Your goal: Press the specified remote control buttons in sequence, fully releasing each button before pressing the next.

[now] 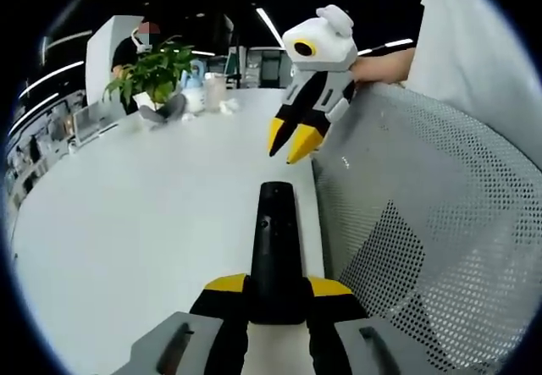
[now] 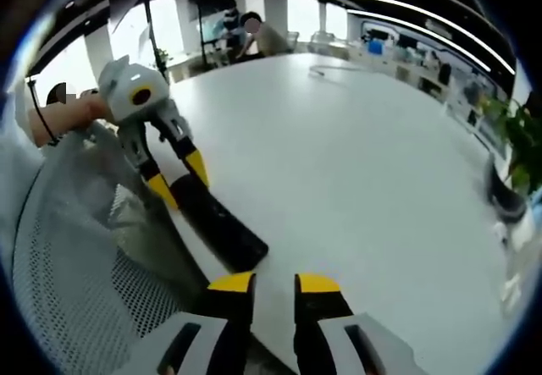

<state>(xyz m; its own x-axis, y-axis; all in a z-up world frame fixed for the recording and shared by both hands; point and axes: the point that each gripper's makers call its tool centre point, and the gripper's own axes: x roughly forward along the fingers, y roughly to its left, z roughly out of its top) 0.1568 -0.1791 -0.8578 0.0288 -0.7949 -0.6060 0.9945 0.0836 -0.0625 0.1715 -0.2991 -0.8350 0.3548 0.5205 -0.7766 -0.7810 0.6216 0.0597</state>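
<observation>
A long black remote control (image 1: pixel 276 248) points away from me over the white table (image 1: pixel 152 214), and my left gripper (image 1: pixel 277 286) is shut on its near end. My right gripper (image 1: pixel 290 142) hangs just above and beyond the remote's far end, apart from it, yellow tips pointing down with a narrow gap and nothing between them. In the right gripper view the remote (image 2: pixel 220 223) lies slantwise ahead of my right gripper (image 2: pixel 273 284). There my left gripper (image 2: pixel 179 180) holds its far end.
A grey mesh chair back (image 1: pixel 423 223) stands against the table edge beside the remote, also seen as the mesh chair back (image 2: pixel 76 248). A potted plant (image 1: pixel 152 70) and cups stand far off on the table. A hand (image 2: pixel 59 117) holds the left gripper.
</observation>
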